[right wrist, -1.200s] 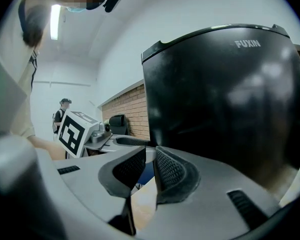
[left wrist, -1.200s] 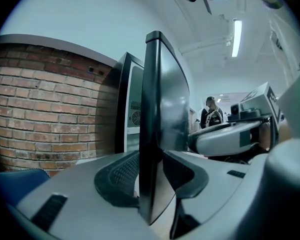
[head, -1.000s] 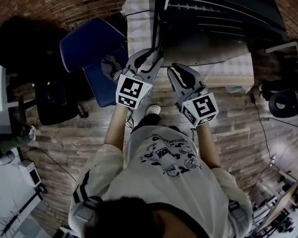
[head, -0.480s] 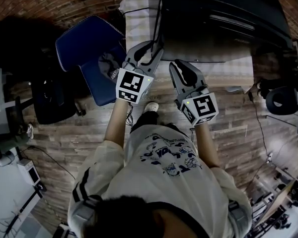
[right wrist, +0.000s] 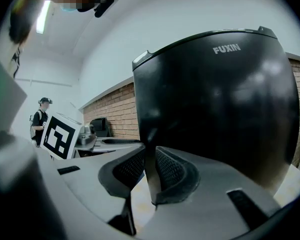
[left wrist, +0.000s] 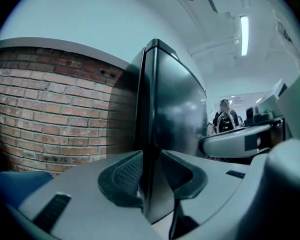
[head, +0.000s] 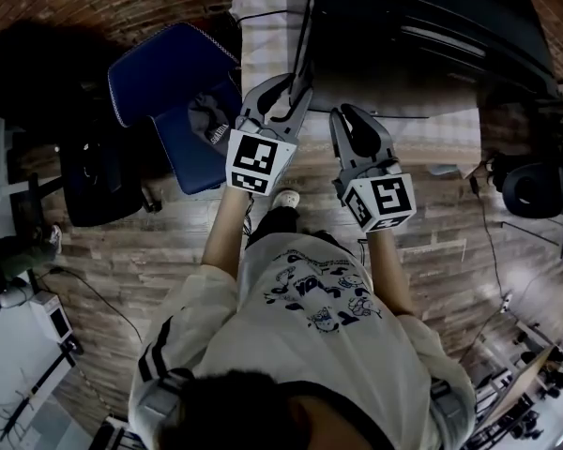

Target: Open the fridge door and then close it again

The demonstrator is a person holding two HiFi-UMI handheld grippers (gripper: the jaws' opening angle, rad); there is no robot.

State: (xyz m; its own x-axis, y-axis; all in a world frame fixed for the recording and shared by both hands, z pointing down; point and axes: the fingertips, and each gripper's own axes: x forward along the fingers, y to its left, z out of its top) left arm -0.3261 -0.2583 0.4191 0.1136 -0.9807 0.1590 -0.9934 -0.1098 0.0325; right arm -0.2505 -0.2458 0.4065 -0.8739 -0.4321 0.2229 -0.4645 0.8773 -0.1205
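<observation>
the left gripper (left wrist: 151, 164), its jaws just closed in, clamps the upright edge of the glossy black fridge door (left wrist: 175, 104) straight ahead; the right gripper (right wrist: 150, 159) hangs shut beside.

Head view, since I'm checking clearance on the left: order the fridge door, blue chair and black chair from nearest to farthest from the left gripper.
1. fridge door: its edge stands between the jaws of the left gripper, which have just been closing on it.
2. blue chair: just left of the gripper.
3. black chair: farther left, past the blue chair.
</observation>
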